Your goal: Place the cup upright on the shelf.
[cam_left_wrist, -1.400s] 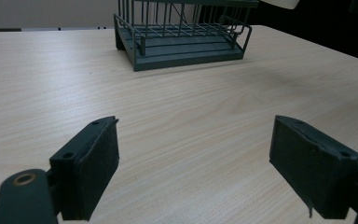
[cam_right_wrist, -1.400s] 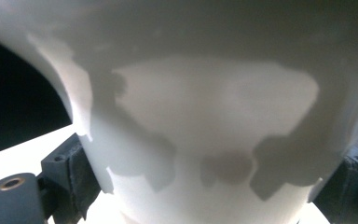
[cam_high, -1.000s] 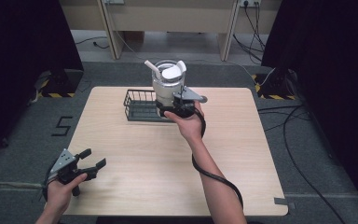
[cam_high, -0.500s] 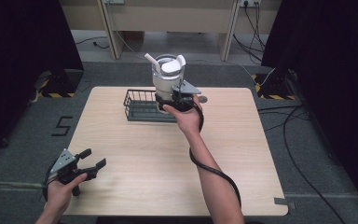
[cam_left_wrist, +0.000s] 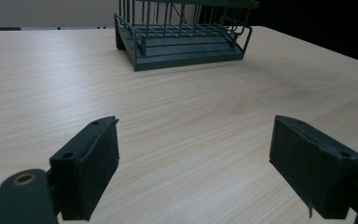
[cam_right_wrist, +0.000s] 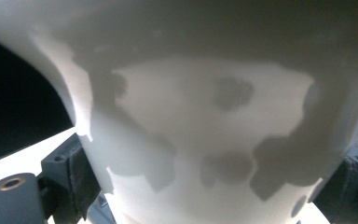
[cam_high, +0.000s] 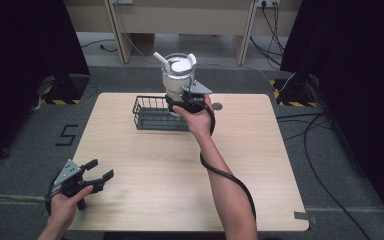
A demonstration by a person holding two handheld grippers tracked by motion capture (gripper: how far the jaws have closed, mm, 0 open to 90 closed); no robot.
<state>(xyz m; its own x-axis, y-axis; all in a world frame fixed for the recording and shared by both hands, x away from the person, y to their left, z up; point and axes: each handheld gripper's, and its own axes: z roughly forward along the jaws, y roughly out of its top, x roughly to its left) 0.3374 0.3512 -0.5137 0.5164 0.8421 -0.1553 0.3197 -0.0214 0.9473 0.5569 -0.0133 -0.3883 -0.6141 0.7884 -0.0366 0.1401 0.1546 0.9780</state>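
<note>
A pale translucent tub (cam_high: 176, 80) with white pieces sticking out of its top hangs over the back right corner of a dark wire basket (cam_high: 150, 114). My right gripper (cam_high: 182, 103) is shut on the tub's lower part. In the right gripper view the tub's wall (cam_right_wrist: 200, 121) sits between both jaws, right gripper (cam_right_wrist: 205, 191). Near the table's front left corner, my left gripper (cam_high: 99, 169) is held open and empty. In the left gripper view the wire basket (cam_left_wrist: 182, 42) stands far ahead of the left gripper (cam_left_wrist: 203, 163), on bare wood.
The light wooden table (cam_high: 260, 165) has a small round grommet (cam_high: 217, 106) just right of the right hand. A cable (cam_high: 225, 172) trails along the right forearm. Dark floor and curtains surround the table.
The right gripper has carried the tub upward and a little farther back and left over the basket. The left gripper has stayed where it was.
</note>
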